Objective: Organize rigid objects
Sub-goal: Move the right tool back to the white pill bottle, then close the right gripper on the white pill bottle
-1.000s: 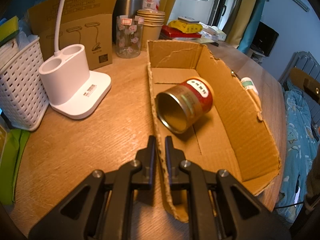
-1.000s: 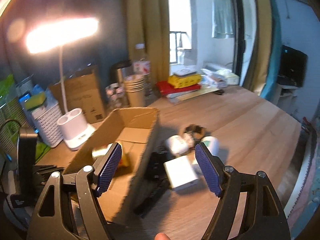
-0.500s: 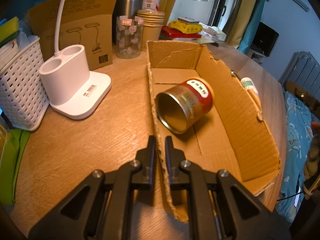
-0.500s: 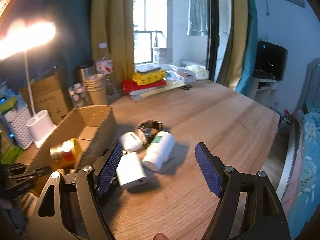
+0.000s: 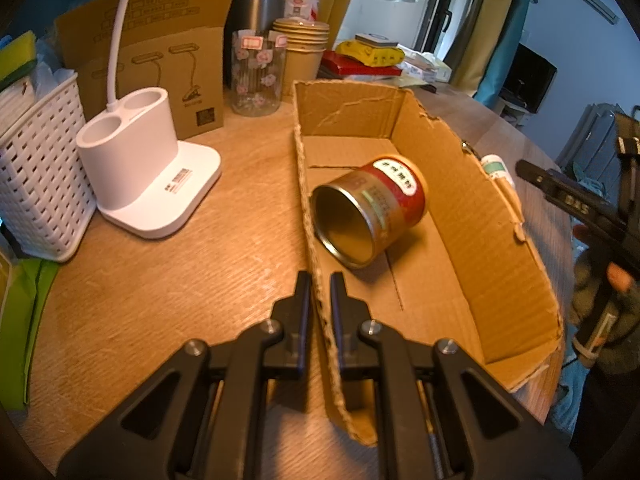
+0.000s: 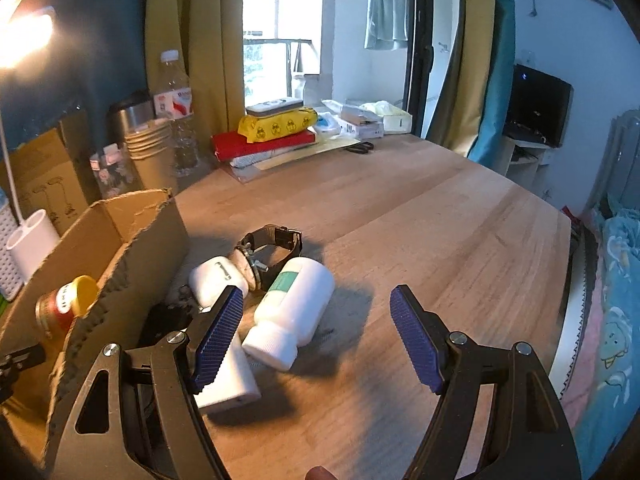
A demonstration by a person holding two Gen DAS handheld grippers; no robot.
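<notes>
My left gripper [image 5: 320,280] is shut on the near left wall of an open cardboard box [image 5: 476,216]. A red and gold tin can [image 5: 370,210] lies on its side inside the box. In the right wrist view the can [image 6: 64,308] shows over the box wall [image 6: 132,264]. Beside the box on the table lie a white bottle [image 6: 294,312] on its side, a black wristwatch [image 6: 272,244], a small white case [image 6: 216,280] and a white flat block [image 6: 230,380]. My right gripper [image 6: 316,312] stands open above the bottle, which lies apart from both pads.
A white lamp base [image 5: 144,176], a white basket [image 5: 36,184], a glass jar [image 5: 256,76], paper cups [image 5: 304,52] and a brown lamp carton [image 5: 152,60] stand left of and behind the box. Books and packets [image 6: 280,132] are piled at the table's back.
The right gripper has swung right and come down toward the bottle and watch beside the box, which now look larger. The left gripper has kept its hold on the box wall.
</notes>
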